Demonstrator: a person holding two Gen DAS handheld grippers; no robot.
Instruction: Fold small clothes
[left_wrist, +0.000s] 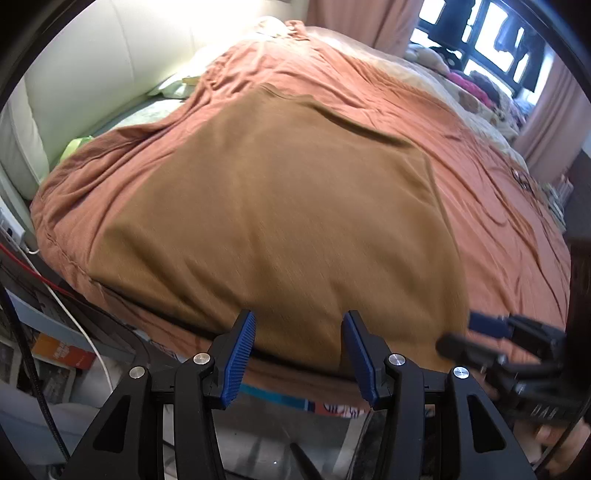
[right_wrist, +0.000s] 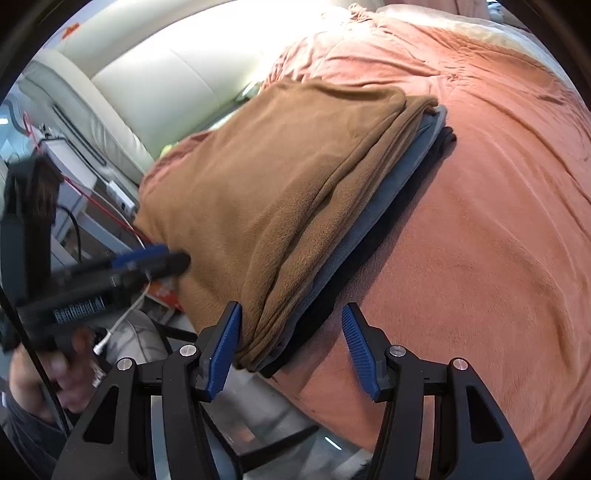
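- The left claw (left_wrist: 298, 352) stands partly open with nothing between its blue pads; the near hem of a brown garment (left_wrist: 273, 206) lies just beyond its tips.
- The brown garment lies spread flat on an orange-pink bedcover (left_wrist: 498, 221), filling the centre of the left wrist view from 6 o'clock up to 12.
- In the right wrist view it tops a stack, with a grey folded garment (right_wrist: 388, 195) and a black one (right_wrist: 325, 314) under it.
- The right claw (right_wrist: 291, 349) is slightly closing, its jaws still apart and gripping nothing; the stack's near corner sits between the pads, against the left one.
- The bedcover fills that view from 12 to 5 o'clock.
- A cream padded headboard (right_wrist: 177, 74) stands at 11 o'clock.
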